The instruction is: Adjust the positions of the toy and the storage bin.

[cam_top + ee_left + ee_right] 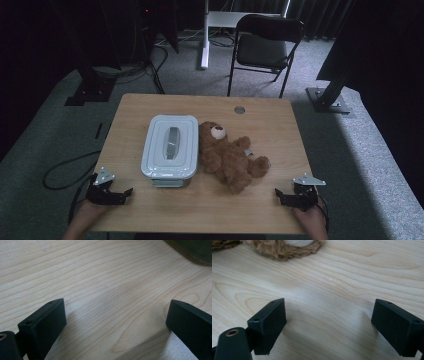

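At the near left edge of the pale wooden table the left gripper rests wide open, empty. The white lidded plastic box lies ahead, long axis running away; the brown plush teddy bear touches its right side, nearer the equally open, empty right gripper.

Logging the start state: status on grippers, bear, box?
Left hand-held gripper, right hand-held gripper: open, empty. Teddy bear lies against lidded box. Nothing between.
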`<control>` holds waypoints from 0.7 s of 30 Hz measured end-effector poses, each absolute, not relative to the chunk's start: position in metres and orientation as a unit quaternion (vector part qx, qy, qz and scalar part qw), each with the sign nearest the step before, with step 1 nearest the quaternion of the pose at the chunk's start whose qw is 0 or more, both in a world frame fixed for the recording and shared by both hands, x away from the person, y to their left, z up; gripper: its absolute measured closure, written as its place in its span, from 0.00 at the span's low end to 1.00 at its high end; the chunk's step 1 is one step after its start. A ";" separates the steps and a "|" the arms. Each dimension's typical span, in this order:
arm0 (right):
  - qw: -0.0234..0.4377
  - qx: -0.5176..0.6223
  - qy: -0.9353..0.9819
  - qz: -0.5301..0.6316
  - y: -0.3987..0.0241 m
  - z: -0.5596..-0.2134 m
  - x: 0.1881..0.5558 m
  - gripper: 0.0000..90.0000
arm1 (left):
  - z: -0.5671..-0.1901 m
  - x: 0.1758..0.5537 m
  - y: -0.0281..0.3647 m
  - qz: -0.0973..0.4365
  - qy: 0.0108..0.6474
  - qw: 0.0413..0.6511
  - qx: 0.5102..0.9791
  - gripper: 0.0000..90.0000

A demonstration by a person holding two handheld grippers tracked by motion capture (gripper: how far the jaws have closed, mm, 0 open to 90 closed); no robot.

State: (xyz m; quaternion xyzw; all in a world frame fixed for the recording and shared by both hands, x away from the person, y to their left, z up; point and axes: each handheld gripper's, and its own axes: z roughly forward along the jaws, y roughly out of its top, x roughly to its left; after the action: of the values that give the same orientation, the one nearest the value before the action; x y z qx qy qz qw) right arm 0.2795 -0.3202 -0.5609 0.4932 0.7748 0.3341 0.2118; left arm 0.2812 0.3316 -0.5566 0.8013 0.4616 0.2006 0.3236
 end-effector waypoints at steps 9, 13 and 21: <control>0.207 0.487 0.787 0.318 -0.312 -0.556 0.277 0.15 | -0.557 0.283 0.332 0.199 0.459 0.323 0.803 0.04; 0.194 0.484 0.788 0.326 -0.310 -0.554 0.275 0.15 | -0.557 0.283 0.332 0.199 0.459 0.323 0.803 0.04; 0.193 0.475 0.787 0.342 -0.306 -0.539 0.272 0.16 | -0.557 0.283 0.332 0.200 0.460 0.323 0.803 0.04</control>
State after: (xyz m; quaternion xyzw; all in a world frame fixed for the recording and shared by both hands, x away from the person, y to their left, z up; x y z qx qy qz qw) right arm 0.2724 -0.3061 -0.5385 0.4746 0.7875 0.3424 0.1935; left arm 0.2827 0.3319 -0.5565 0.8027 0.4598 0.1997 0.3233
